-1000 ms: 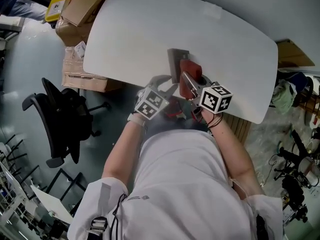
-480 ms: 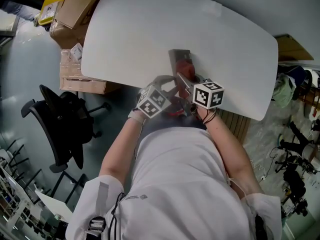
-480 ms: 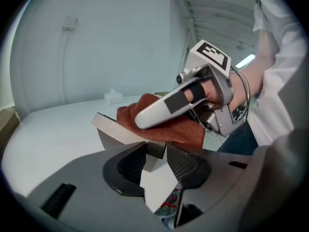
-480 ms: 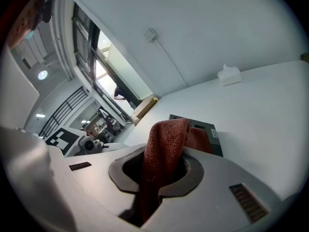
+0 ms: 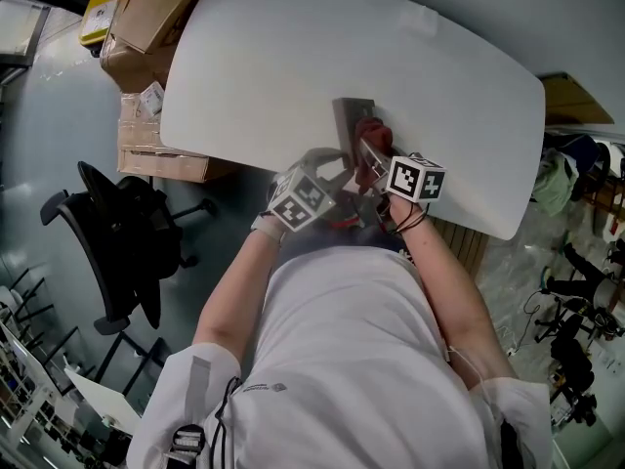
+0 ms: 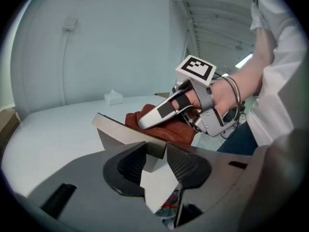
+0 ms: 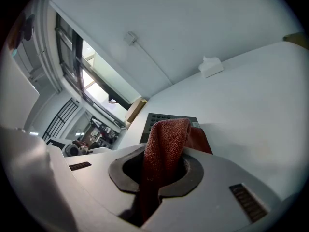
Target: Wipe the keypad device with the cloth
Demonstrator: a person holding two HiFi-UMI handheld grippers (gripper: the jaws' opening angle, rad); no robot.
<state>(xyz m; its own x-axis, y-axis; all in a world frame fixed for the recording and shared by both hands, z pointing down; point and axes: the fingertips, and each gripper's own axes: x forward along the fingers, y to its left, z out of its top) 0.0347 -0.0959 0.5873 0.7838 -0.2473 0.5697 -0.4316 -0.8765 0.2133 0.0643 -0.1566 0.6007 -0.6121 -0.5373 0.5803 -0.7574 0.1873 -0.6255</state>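
I'm pinching the keypad device (image 6: 121, 131) in my left tongs (image 6: 155, 159) (no sliding), right tongs (image 7: 161, 175) squeezing the cloth (image 7: 166, 134) onto it.

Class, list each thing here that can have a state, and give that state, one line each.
keypad device, one corner clamped.
cloth, bunched, resting on the keypad device.
left gripper, shut on the keypad device.
right gripper, shut on the cloth.

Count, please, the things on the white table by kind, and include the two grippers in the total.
keypad device: 1
red cloth: 1
small white box: 1
grippers, left gripper and right gripper: 2
Total: 5
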